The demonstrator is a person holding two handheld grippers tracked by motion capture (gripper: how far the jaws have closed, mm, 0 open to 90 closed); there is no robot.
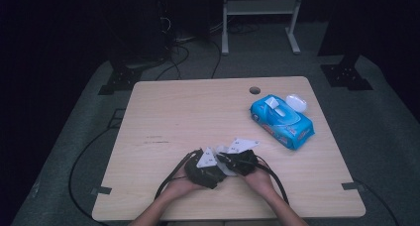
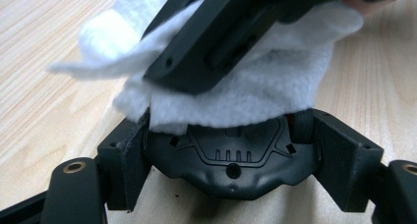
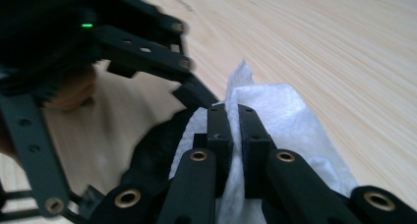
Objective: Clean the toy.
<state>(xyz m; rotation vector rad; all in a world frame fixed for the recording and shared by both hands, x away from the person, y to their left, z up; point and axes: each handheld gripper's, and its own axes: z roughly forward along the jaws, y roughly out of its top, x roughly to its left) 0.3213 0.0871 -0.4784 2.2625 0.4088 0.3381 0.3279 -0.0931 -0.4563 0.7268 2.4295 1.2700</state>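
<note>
- I see both grippers meeting low on the table (image 1: 163,112), toward the person's edge, well apart from the blue wipes pack (image 1: 281,121) that lies off toward the far right corner.
- My left gripper (image 2: 231,150) has its jaws set wide on a flat black device (image 2: 231,162); the pads press on its two sides, so it is clamped there (it looks like a small moulded plastic body, and I cannot tell more than that).
- In the high view the left gripper (image 1: 205,169) lies well to the left of the wipes pack and nearer the person, with the right gripper (image 1: 237,159) touching or almost touching it.
- My right gripper (image 3: 235,135) has its jaws nearly together, pinching a white wipe (image 3: 290,121) between the pads.
- The white wipe (image 2: 246,96) drapes over the top edge of the black device, with the right gripper's jaws lying across it.
- From above, the white wipe (image 1: 224,149) peeks out between the two grippers, left of the wipes pack and nearer the person.
- The pack's lid flap (image 1: 296,102) stands open at its far end.
- Both hands (image 1: 181,186) grip the tool bodies from the near edge of the table.
</note>
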